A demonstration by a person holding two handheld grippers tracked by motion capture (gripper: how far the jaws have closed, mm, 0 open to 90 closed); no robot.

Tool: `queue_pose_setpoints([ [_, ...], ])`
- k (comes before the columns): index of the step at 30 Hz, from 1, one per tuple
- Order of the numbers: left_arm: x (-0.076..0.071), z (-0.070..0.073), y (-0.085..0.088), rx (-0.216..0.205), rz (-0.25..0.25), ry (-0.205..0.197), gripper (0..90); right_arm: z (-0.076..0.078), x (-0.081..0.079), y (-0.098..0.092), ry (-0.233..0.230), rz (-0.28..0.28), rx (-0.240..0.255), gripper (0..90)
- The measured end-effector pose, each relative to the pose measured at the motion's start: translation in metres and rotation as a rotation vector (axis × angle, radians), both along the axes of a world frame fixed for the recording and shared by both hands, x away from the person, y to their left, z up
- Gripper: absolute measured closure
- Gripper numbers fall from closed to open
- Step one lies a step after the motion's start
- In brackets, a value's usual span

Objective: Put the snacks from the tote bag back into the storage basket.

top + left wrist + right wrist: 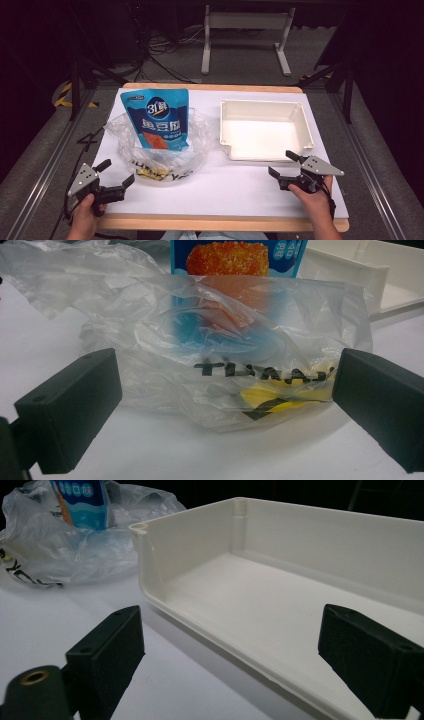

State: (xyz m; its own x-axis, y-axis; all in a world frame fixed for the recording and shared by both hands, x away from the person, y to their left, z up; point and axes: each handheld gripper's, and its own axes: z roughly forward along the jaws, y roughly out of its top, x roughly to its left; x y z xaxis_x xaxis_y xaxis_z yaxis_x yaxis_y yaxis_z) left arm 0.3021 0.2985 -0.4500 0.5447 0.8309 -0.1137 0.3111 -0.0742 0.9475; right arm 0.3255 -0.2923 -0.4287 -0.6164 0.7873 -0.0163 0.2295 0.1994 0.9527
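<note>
A blue snack pouch [157,119] with an orange food picture stands partly inside a clear plastic bag [160,150] at the left of the white table; the pouch [235,260] and bag [225,365] fill the left gripper view. My left gripper [116,172] is open near the table's front left corner, just short of the bag. An empty white plastic tray [262,130] sits at the right. My right gripper [286,164] is open in front of the tray's near edge [210,630], holding nothing.
The white table top [225,190] has a wooden front edge. The bag carries black letters and a yellow patch [270,395]. Beyond the table are a dark floor, cables and a white stand's legs [245,40].
</note>
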Motion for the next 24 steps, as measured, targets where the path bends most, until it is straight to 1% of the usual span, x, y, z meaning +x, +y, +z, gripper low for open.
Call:
queue_pose_setpoints([
  [4,0.001,0.000,0.000,0.004,0.002,0.004,0.2,0.009,-0.001,0.001,0.016,0.003,0.002,11.2],
  [6,0.001,0.000,0.000,-0.002,0.006,0.001,0.2,0.013,-0.002,0.001,0.015,0.000,-0.003,11.2],
  [10,0.001,0.000,0.000,0.001,0.006,0.007,0.2,0.023,-0.001,0.003,0.014,0.011,0.008,11.1],
  [11,0.001,0.000,0.000,0.001,0.006,0.007,0.2,0.023,-0.001,0.003,0.014,0.011,0.008,11.1],
  [13,0.000,0.000,-0.001,0.003,0.006,0.003,0.2,0.032,-0.001,0.004,0.011,0.022,0.011,11.1],
  [15,0.000,0.000,-0.001,0.012,0.005,0.006,0.2,0.039,-0.002,0.005,0.003,0.036,0.014,11.1],
  [16,0.000,0.000,-0.001,0.005,0.009,0.004,0.2,0.042,-0.003,0.006,0.007,0.036,0.020,11.1],
  [18,-0.001,-0.001,-0.002,0.008,0.009,0.004,0.2,0.049,-0.004,0.006,0.015,0.040,0.016,11.1],
  [20,-0.001,-0.001,-0.002,0.010,0.012,0.005,0.2,0.056,-0.004,0.006,0.008,0.043,0.010,11.0],
  [23,-0.001,-0.001,-0.001,0.011,0.013,0.008,0.2,0.065,-0.003,0.006,0.013,0.073,0.027,9.2],
  [24,-0.002,-0.001,-0.001,0.011,0.014,0.006,0.2,0.069,-0.002,0.007,0.014,0.079,0.021,8.8],
])
